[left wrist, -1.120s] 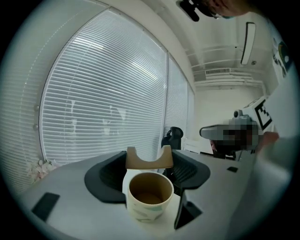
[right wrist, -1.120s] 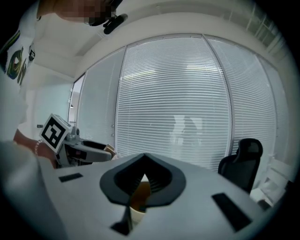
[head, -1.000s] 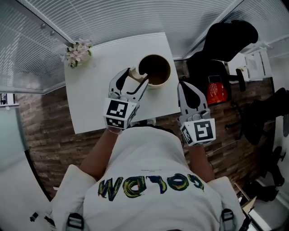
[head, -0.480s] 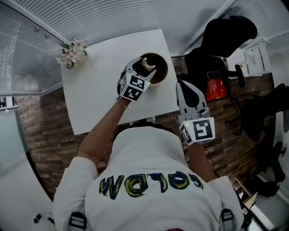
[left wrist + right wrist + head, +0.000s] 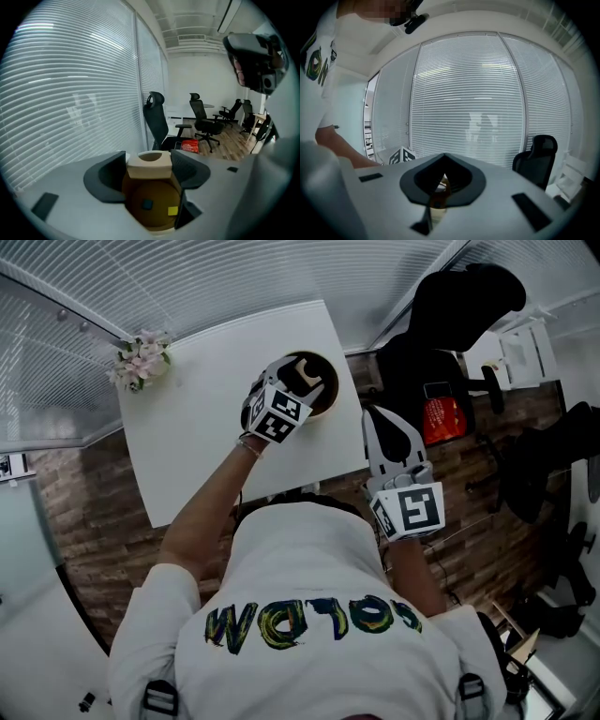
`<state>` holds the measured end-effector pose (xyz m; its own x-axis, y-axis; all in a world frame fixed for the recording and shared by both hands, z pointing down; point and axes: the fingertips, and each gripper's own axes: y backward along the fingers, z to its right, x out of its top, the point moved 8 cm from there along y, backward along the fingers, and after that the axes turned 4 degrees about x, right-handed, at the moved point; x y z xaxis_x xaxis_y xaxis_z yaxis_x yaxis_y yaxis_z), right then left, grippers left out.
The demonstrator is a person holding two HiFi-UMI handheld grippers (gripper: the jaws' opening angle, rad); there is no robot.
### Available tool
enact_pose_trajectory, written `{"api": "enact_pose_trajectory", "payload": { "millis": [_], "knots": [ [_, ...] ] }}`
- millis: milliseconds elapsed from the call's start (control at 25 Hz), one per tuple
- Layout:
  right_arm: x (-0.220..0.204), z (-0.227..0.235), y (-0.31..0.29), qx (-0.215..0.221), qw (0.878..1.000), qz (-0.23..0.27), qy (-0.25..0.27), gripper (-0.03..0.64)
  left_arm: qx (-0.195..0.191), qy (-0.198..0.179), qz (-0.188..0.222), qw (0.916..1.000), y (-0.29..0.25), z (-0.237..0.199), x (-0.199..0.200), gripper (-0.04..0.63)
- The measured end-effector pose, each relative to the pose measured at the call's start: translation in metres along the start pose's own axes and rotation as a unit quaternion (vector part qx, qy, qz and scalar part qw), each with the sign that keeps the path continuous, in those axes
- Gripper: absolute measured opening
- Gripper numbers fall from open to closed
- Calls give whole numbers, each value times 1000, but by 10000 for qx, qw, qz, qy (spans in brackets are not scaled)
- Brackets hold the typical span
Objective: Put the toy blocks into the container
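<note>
Toy blocks are partly dealt with already: a blue block (image 5: 147,204) and a yellow block (image 5: 172,211) lie on the floor of the brown container (image 5: 140,220). A tan arch-shaped block (image 5: 150,164) is pinched between the jaws of the left gripper (image 5: 149,172), directly above the container's mouth. The jaws press on its two sides, and its curved cut-out sits at the top of the block in the left gripper view.

In the head view the container (image 5: 330,395) stands near the right edge of the white table (image 5: 197,437), in the upper middle of the frame. The left gripper (image 5: 296,382) reaches over its rim from the lower left, and the tan block (image 5: 302,369) shows inside the ring of the rim. The right gripper (image 5: 373,420) hangs just off the table's right edge, right of centre. Its jaws are closed together on nothing, and the right gripper view shows the two tips meeting.

The step in hand looks like the release of this block. It is already over the opening, so the next move calls for little more than parting the left jaws. Letting go low should keep it from bouncing off the rim. No loose blocks show on the bare table, so this may be the last one, though the arm hides part of the surface. A small bunch of flowers (image 5: 141,360) sits at the table's upper left corner, well apart.
</note>
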<state>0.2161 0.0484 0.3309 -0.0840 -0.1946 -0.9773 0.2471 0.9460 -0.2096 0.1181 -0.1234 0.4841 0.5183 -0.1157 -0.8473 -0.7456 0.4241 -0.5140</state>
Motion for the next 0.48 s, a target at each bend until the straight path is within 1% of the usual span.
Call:
{"api": "enact_pose_trajectory", "payload": {
  "millis": [120,200,280,400,480],
  "knots": [
    [0,3,0,15,10000,2,-4,9,-32,18,83,10000,0,1,3,307],
    [-1,4,0,37,10000,2,-3,9,16,86,156,9998,4,1,5,307],
    [0,3,-2,75,10000,13,2,9,103,203,264,9994,11,-3,5,307],
    [1,2,-6,162,9999,31,11,9,299,482,464,9973,31,-10,7,300],
    [4,1,-10,243,9997,43,25,9,475,673,571,9950,50,-15,11,238]
  ]
}}
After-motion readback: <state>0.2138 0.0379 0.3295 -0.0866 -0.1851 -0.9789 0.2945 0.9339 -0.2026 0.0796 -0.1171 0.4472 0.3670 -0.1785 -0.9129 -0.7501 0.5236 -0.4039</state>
